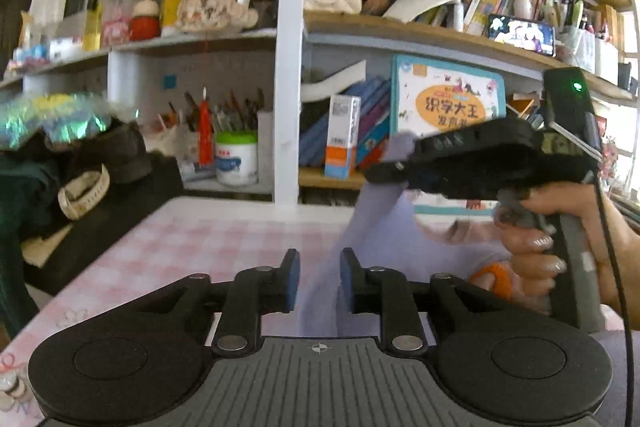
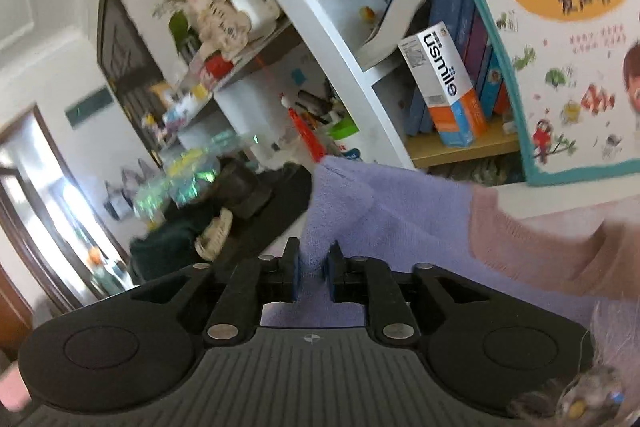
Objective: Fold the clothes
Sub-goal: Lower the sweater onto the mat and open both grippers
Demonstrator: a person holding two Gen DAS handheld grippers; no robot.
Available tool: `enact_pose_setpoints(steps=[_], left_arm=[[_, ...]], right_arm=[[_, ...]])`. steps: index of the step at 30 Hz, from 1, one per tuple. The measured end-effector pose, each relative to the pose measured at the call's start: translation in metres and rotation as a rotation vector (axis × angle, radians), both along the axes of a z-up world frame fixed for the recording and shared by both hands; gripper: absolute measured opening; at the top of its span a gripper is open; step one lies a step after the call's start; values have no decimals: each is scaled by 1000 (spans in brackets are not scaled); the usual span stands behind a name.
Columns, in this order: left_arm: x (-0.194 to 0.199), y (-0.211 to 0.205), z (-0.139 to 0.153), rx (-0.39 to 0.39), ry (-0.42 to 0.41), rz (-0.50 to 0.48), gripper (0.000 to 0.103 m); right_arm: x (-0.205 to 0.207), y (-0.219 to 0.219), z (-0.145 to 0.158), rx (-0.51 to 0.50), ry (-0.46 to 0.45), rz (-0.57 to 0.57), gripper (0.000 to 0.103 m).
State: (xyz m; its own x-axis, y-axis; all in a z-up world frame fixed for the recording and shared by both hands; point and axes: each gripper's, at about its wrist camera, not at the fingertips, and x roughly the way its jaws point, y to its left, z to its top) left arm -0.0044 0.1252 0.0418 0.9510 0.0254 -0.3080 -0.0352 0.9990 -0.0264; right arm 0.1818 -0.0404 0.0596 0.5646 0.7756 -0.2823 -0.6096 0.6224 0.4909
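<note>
1. Bookshelves (image 1: 400,27) crowded with books and toys rise behind a pink checked tabletop (image 1: 192,239).
2. A lavender garment (image 2: 400,219) with a pink cuff hangs lifted above the tabletop.
3. The right gripper (image 2: 313,269) is clamped on a fold of the lavender garment.
4. The left gripper (image 1: 319,281) stands partly open, with cloth between its pads, not pinched.

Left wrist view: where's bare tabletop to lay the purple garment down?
Free: the pink checked tablecloth, from the dark pile at left to the hanging purple garment. Crowded: right side, where the right gripper and hand hold the garment.
</note>
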Motion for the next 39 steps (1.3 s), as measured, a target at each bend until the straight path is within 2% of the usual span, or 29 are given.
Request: enact_pose_setpoints(steps=[1, 3, 6, 10, 14, 21, 23, 25, 27, 29, 30, 31, 33, 36, 39], left_arm=[[-1, -2, 2, 8, -12, -2, 27], [-4, -5, 7, 16, -33, -13, 29], [-6, -10, 14, 15, -58, -44, 32], [-1, -19, 21, -16, -73, -130, 35], [12, -30, 13, -21, -22, -184, 35], [19, -34, -18, 26, 115, -199, 36], [20, -30, -26, 30, 153, -192, 37], [16, -21, -29, 13, 159, -175, 45], [14, -13, -31, 6, 164, -147, 46], [12, -5, -32, -4, 170, -125, 46], [12, -2, -33, -10, 174, -117, 46], [12, 2, -34, -17, 180, -109, 46], [11, 5, -37, -29, 191, -106, 46], [15, 3, -40, -25, 202, -109, 46], [15, 5, -41, -22, 202, -108, 46]], right_arm=[[-5, -7, 3, -17, -16, -7, 27], [-16, -28, 9, -55, -45, -33, 34], [-36, -65, 17, -154, -75, -102, 42], [-60, -115, 11, -316, -76, -257, 52], [-74, -155, -13, -366, 35, -366, 52], [-93, -180, -49, -374, 155, -372, 53], [-94, -178, -50, -362, 151, -374, 53], [-93, -174, -49, -367, 153, -371, 51], [-93, -168, -48, -375, 146, -355, 49], [-93, -157, -49, -437, 112, -354, 47], [-94, -152, -50, -472, 94, -355, 39], [-95, -148, -50, -487, 81, -347, 25], [-98, -141, -52, -504, 59, -325, 10], [-102, -132, -53, -545, 11, -331, 8], [-108, -135, -42, -535, -56, -371, 7]])
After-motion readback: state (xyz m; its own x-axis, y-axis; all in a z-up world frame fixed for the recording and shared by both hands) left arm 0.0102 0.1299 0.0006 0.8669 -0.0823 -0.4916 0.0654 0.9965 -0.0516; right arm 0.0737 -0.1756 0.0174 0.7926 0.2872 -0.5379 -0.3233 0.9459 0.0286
